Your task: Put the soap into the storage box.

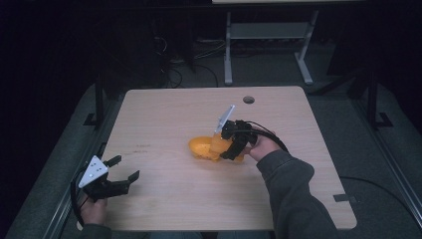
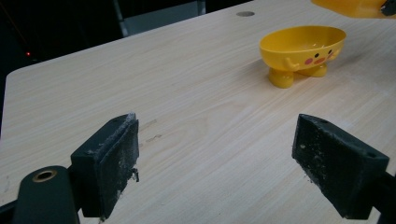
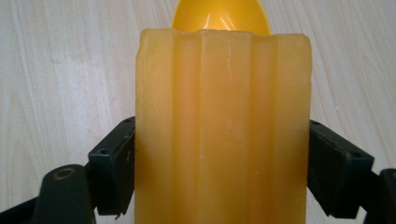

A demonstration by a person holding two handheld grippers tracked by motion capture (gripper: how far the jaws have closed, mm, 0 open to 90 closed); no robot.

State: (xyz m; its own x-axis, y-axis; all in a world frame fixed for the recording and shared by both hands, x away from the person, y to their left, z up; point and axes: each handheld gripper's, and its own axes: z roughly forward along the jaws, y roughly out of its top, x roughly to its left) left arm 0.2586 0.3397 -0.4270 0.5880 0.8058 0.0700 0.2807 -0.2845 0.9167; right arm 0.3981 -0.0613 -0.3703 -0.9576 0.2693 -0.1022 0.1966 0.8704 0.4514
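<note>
My right claw [image 3: 219, 163] grips a ribbed, translucent orange block [image 3: 222, 126] above the yellow footed plastic bowl [image 2: 303, 49]; my left claw [image 2: 229, 163] gapes empty over the wooden bench [image 1: 164, 119].

High view: we find it dim, the room beyond the pale wooden table's [image 1: 164, 114] far edge nearly black, the picture soft and grainy. Left gripper view: we note brighter, even light; the glossy yellow footed plastic bowl [image 2: 302, 52] casts a faint shadow, and the near black jaw pads are slightly soft. Right gripper view: we record a white glare spot on the bowl's [image 3: 221, 16] rim; the translucent amber ribbed block [image 3: 223, 126] looks evenly lit.
</note>
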